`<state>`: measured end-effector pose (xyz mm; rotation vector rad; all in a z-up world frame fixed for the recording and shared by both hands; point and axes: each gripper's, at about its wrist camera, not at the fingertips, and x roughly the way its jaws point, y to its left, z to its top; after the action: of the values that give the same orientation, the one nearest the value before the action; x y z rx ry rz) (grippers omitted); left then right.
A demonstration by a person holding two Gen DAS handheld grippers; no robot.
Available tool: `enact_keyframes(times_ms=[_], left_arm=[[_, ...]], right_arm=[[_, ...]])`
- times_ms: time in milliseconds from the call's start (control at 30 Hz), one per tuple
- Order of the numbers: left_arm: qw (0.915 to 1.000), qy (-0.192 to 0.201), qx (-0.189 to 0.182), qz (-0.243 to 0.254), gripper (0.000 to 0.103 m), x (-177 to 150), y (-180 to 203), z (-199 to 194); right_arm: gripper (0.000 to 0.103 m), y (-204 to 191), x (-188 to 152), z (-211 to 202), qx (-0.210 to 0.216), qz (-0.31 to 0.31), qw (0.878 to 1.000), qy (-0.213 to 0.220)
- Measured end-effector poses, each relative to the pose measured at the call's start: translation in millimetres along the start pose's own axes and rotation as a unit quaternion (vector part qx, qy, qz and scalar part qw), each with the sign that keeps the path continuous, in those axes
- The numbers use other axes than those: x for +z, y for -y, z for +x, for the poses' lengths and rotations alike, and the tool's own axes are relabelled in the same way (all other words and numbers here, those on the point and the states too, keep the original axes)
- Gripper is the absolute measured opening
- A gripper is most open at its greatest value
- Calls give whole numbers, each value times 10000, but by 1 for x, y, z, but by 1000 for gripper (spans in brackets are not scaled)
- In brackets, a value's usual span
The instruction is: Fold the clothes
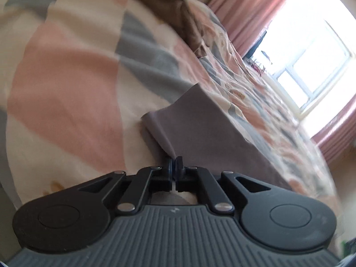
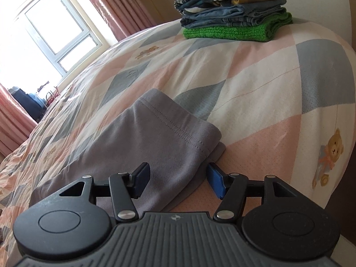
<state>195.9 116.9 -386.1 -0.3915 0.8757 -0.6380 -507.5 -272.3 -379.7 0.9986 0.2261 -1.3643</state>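
Observation:
A grey-lilac garment (image 2: 155, 133) lies partly folded on the patchwork bedspread (image 2: 255, 84), its stitched hem edge turned toward the far side. My right gripper (image 2: 178, 181) stands open just above its near edge, blue pads (image 2: 215, 181) either side of the cloth, nothing gripped. In the left wrist view the same grey garment (image 1: 200, 131) stretches away from my left gripper (image 1: 175, 163), which is shut on a pinched fold of its edge. That view is tilted and blurred.
A stack of folded clothes (image 2: 231, 9), green knit at the bottom, sits at the far end of the bed. A brown crumpled cloth (image 1: 178, 15) lies further up the bed. Pink curtains (image 2: 115, 6) and a bright window (image 2: 53, 24) stand beyond.

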Motion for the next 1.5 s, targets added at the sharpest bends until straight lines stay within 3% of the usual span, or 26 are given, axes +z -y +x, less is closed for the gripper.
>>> enact_keyframes(times_ms=[100,233,267,333,400,467,533,567,633,733,800,900,933,1000,1133,1200,1300,1367,1500], left_arm=[[9998,186,58,63,3,2,2,-6],[9957,296,808,332,4,12,-2,-8],[9926,427,1035,480,4,15,-1,-14],[9863,658,1232,876,5,20,8,-27],[9835,657,932,1405,5,22,28,-36],[9752,538,546,2075,5,14,63,-35],[9609,416,65,2736,6,-3,101,-26],[9540,290,-179,2980,9,-13,118,-18],[9441,-62,-583,3243,11,-28,144,3],[9338,-356,-657,3499,12,-41,156,36],[9319,-395,-400,3583,12,-38,148,55],[9498,-427,-29,3099,5,-10,112,75],[9567,-430,41,2879,3,2,99,79],[9663,-390,219,2534,3,24,78,82],[9659,66,1056,2364,2,50,54,67],[9673,214,1044,2302,8,51,56,42],[9643,260,602,2567,8,22,81,1],[9529,291,308,3002,14,-13,107,-19],[9384,-47,-284,3445,19,-81,140,-27]], right_arm=[[60,2,1,0,-28,-5,10000,5],[62,5,2,-9,-263,-45,9995,171],[65,1,1,-15,-533,-284,9977,324],[69,-14,-4,-27,-1035,-929,9876,724],[70,-36,-12,-37,-1384,-1682,9686,1199],[70,-66,-21,-40,-966,-2127,9627,1365],[66,-103,-32,-31,-147,-2526,9612,1103],[57,-122,-38,-26,277,-2716,9573,951],[52,-161,-55,-12,888,-3181,9416,660],[47,-192,-64,16,1178,-3565,9263,303],[46,-211,-70,35,1352,-3804,9149,67],[43,-240,-78,64,1608,-4151,8950,-287],[43,-238,-75,72,1485,-4152,8970,-292],[43,-215,-58,80,1087,-3900,9142,-175],[45,-158,-23,66,507,-3216,9453,191],[46,-134,-18,37,476,-2972,9525,469],[49,-113,-36,-7,676,-2924,9517,642],[49,-107,-58,-30,896,-3041,9463,633],[48,-122,-118,-39,1241,-3767,9149,756]])
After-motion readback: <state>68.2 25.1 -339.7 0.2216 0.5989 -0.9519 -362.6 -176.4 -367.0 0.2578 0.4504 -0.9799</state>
